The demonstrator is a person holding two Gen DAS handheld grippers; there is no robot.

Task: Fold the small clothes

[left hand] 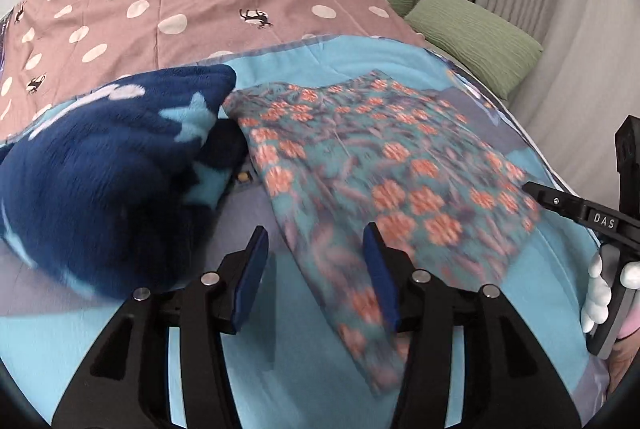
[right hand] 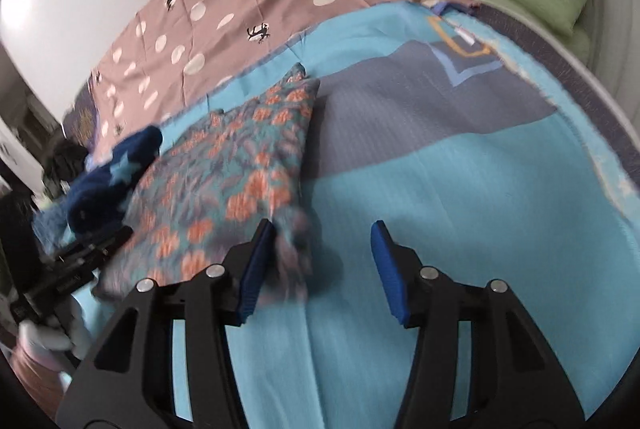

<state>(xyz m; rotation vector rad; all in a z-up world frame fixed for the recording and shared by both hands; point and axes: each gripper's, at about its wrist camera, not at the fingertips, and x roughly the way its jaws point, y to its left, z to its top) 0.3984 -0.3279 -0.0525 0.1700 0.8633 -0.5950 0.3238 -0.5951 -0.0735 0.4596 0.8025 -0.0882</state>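
The floral garment (left hand: 380, 165) lay flat on the blue blanket (right hand: 460, 197), and I placed everything else by it. My left gripper (left hand: 316, 265) hung over its near edge, jaws apart, gripping nothing. My right gripper (right hand: 320, 261) stood open at its near right corner. A navy star fleece (left hand: 108, 165) bunched against its left side, green cushions (left hand: 476, 37) well beyond it.
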